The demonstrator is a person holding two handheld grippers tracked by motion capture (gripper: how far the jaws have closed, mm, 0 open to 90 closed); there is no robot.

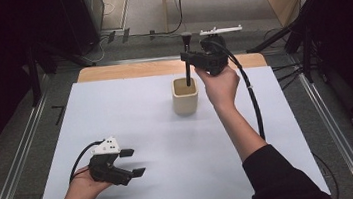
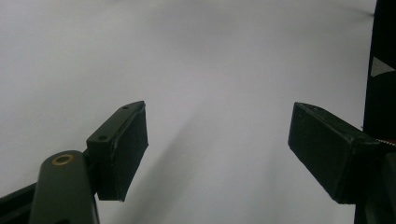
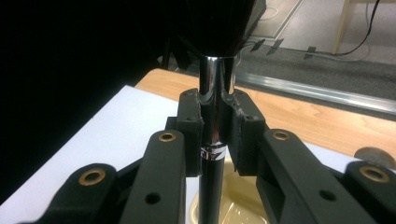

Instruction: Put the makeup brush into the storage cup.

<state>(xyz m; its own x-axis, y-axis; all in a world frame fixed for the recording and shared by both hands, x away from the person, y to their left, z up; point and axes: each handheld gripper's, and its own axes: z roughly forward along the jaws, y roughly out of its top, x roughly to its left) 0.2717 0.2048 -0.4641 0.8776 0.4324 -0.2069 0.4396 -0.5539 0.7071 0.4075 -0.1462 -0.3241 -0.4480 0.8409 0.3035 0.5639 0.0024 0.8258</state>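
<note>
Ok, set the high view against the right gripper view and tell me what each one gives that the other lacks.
High view: the whole white table sheet, the left gripper with jaws open over bare sheet, and the square cream ceramic cup seen entire.

Right gripper view: close detail, with the jaws pressed on the brush's chrome ferrule just below fanned black bristles.

Both: the right gripper holding the black-handled brush upright above that cup, plus the wooden table edge behind.

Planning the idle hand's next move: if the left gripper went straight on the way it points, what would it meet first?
Probably just the white table sheet; the open left gripper faces bare surface.
</note>
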